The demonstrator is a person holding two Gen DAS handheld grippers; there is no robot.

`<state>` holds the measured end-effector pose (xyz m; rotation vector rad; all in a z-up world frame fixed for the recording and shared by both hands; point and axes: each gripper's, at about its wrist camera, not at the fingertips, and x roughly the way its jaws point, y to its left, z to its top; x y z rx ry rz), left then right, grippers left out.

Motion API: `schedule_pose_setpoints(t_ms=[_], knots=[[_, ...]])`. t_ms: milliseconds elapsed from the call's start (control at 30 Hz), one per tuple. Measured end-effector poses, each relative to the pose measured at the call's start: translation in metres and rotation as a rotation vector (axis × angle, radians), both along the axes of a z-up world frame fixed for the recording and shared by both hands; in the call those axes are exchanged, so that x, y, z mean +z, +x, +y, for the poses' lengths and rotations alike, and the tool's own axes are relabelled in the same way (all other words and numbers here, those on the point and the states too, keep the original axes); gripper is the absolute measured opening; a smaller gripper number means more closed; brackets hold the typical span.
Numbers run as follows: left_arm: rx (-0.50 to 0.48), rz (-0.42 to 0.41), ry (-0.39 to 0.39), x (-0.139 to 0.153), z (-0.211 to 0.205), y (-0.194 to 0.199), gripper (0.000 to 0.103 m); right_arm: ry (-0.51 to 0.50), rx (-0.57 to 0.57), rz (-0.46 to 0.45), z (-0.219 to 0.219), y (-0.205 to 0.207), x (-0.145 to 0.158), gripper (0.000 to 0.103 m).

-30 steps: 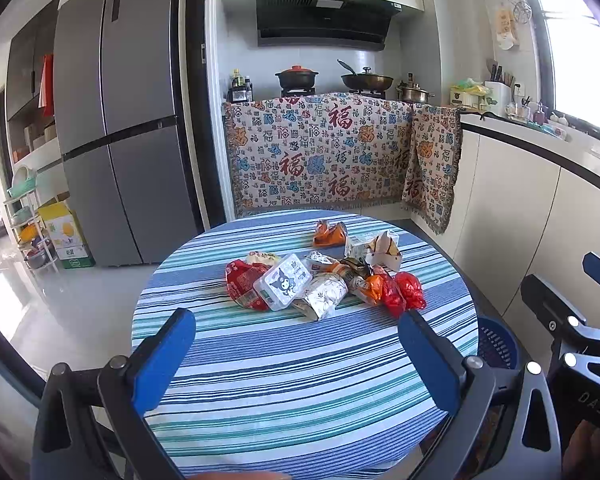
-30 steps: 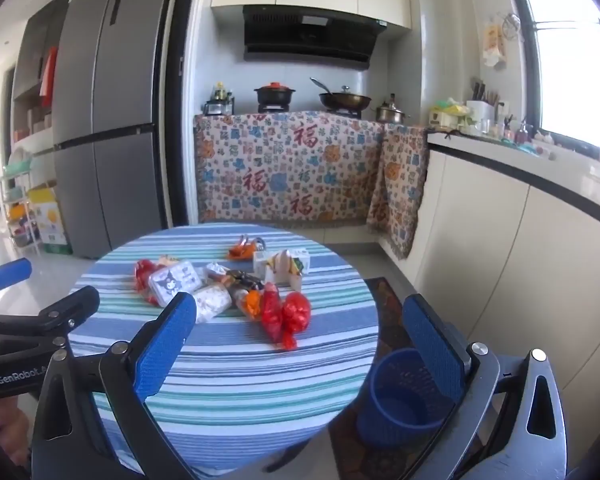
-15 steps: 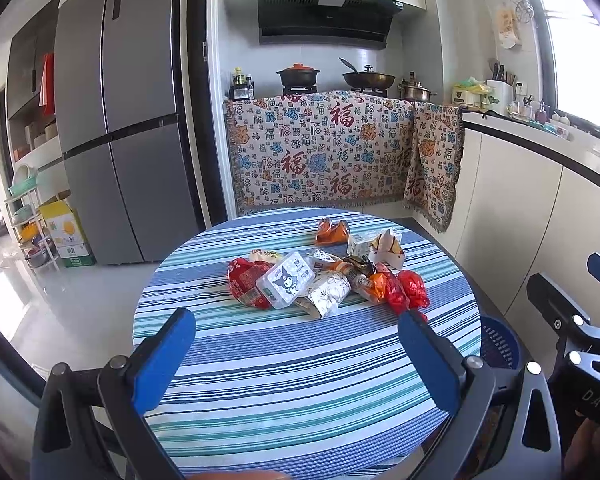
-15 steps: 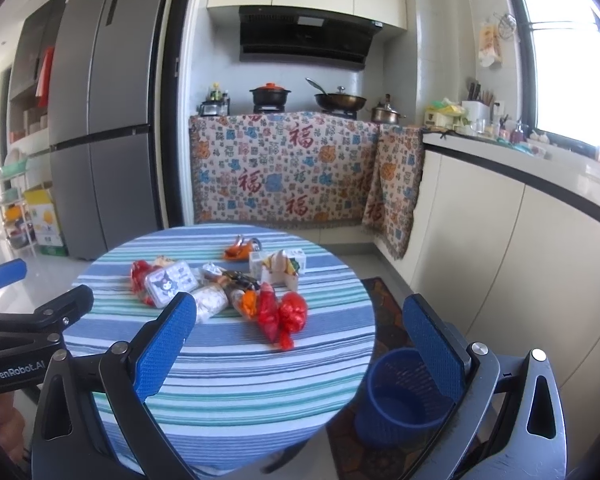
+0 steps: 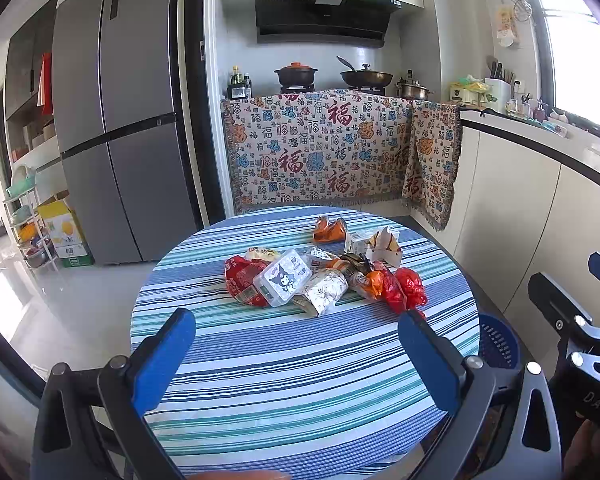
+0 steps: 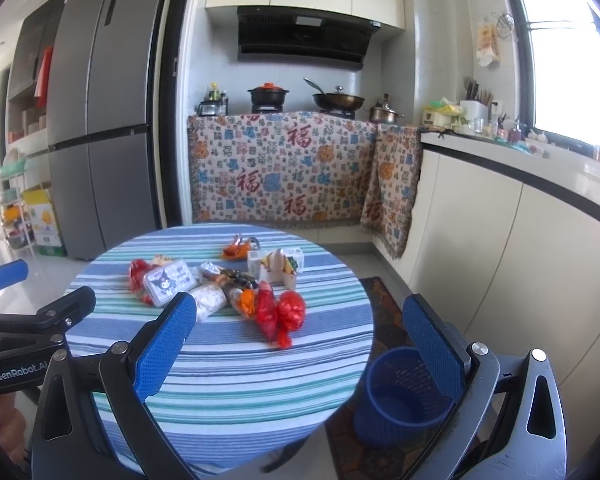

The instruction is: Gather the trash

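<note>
While the trash pile lies mid-worktop on striped cloth, the blue bin stands on the floor beside it; left claw and right claw hover spread, holding nothing.

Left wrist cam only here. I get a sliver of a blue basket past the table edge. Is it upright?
Observer: Yes. The right wrist view shows the blue basket nearly whole, standing upright on the floor beside the table.
Operator: Anything in it?
Observer: The part of its inside that shows looks empty; one finger of the tongs hides its right rim.
Operator: Right tongs state? I only see their side.
Observer: The right tongs are open, with nothing between their fingers.
</note>
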<state>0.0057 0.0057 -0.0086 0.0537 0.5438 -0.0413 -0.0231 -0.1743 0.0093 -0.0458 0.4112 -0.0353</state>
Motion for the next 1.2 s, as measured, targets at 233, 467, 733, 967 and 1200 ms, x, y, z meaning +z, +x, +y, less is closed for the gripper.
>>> schedule_pose_setpoints(t_ms=[233,467,733,967,1200], knots=[[-0.003,-0.001,0.007,-0.0002,-0.0032,-0.0026,0.103,0.003,-0.004,0.000,-0.0011,-0.0023,-0.0004,0.103],[-0.004,-0.001,0.008,-0.0004,-0.0034,-0.0029,0.103,0.001,0.000,-0.001,-0.0005,-0.0042,-0.0021,0.103],[-0.006,0.004,0.010,-0.0011,-0.0043,-0.0039,0.103,0.002,-0.001,0.004,0.0002,-0.0034,-0.0046,0.103],[-0.005,0.004,0.011,-0.0008,-0.0038,-0.0039,0.103,0.005,-0.005,0.004,-0.0015,-0.0033,-0.0054,0.103],[-0.005,0.004,0.011,-0.0006,-0.0040,-0.0038,0.103,0.007,-0.004,0.006,-0.0026,-0.0048,-0.0065,0.103]])
